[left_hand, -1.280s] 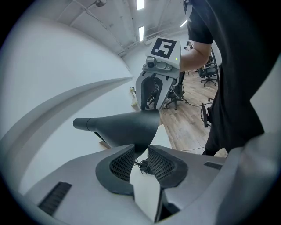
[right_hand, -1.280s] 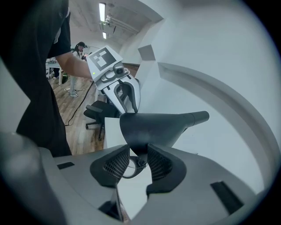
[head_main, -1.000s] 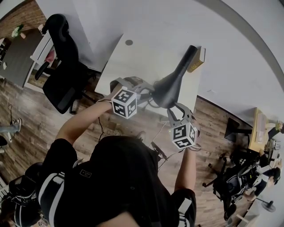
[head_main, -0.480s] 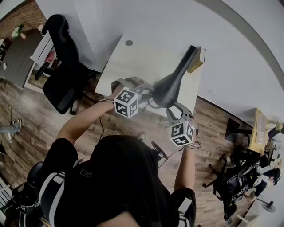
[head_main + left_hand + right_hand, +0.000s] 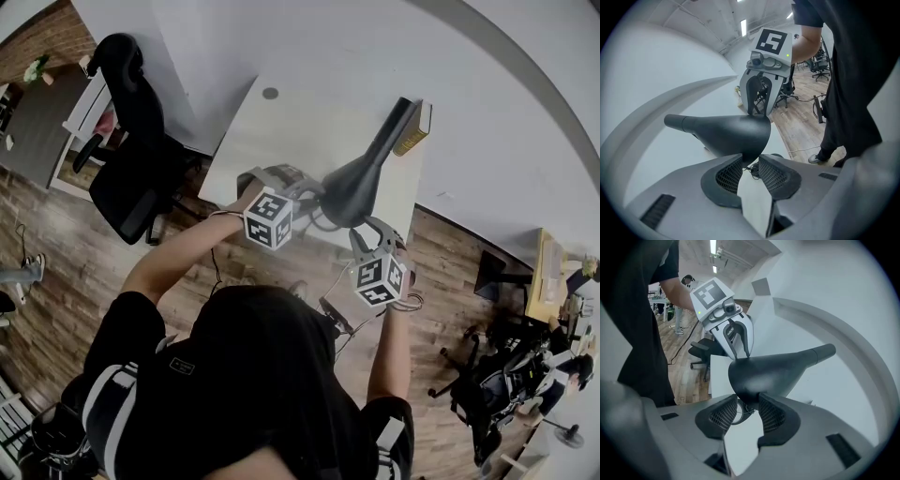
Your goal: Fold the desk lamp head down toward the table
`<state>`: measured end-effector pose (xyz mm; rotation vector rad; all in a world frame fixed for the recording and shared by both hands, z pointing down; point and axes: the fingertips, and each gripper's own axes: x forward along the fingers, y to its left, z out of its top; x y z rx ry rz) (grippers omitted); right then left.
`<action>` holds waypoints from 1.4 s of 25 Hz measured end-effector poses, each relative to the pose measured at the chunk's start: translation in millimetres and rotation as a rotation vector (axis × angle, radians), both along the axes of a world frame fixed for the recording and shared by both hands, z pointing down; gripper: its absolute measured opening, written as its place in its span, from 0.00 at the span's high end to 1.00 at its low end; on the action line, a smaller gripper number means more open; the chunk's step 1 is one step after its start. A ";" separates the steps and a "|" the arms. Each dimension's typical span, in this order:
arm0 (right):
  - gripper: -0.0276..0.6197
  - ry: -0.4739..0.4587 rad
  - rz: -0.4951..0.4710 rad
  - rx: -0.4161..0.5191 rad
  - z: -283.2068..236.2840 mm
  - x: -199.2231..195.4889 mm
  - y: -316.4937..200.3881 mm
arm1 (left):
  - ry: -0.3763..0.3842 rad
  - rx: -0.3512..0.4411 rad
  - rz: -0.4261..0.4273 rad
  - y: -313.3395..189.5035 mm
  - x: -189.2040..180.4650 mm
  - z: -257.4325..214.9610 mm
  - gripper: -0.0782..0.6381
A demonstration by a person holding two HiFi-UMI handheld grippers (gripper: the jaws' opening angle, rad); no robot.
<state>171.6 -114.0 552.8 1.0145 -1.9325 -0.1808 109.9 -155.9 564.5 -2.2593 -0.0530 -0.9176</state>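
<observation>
The black, cone-shaped lamp head [image 5: 352, 187] is seen raised over the near part of the white counter [image 5: 281, 131]. Its wide rim is turned toward the person and its narrow end is pointed away, toward the counter's far right corner.

The left gripper [image 5: 750, 159] is held at the left side of the lamp head's wide rim. Its jaws are set apart, and the lower edge of the rim dips between them. One pad is brought right up to the outer shell, while the other is kept clear of it.

The right gripper [image 5: 747, 399] is placed at the opposite side of the same rim, facing the left gripper across the lamp head. Its jaws are opening, with the rounded bottom of the rim lying between the pads.

A tan-edged book [image 5: 415, 127] is seen just beside the lamp head's narrow end. A black office chair [image 5: 141, 141] is set on the wooden floor, well to the left of the lamp head.
</observation>
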 end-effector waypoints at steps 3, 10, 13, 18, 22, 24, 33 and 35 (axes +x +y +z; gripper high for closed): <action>0.71 0.005 -0.005 -0.001 3.0 0.0 -1.1 | -0.002 0.002 -0.001 -1.5 0.1 3.4 0.73; 0.71 0.008 -0.013 -0.010 9.0 1.2 -4.4 | -0.016 0.002 -0.006 -5.4 1.0 9.4 0.72; 0.71 0.006 -0.014 -0.016 11.4 2.3 -5.6 | -0.021 0.003 -0.005 -6.5 2.3 11.9 0.72; 0.71 0.015 -0.013 -0.021 16.5 4.6 -11.0 | -0.034 0.006 -0.003 -11.5 4.2 17.6 0.72; 0.71 0.034 -0.019 -0.027 22.1 6.9 -14.2 | -0.049 0.013 0.003 -14.6 6.4 22.6 0.71; 0.71 0.029 -0.020 -0.035 24.2 7.8 -16.0 | -0.052 0.001 0.001 -16.2 7.0 25.0 0.72; 0.75 0.006 0.007 -0.024 27.1 16.8 -31.6 | -0.056 -0.019 -0.006 -26.3 12.2 34.8 0.72; 0.75 0.003 0.009 -0.024 28.4 18.4 -34.4 | -0.059 -0.027 -0.007 -28.1 13.1 36.4 0.72</action>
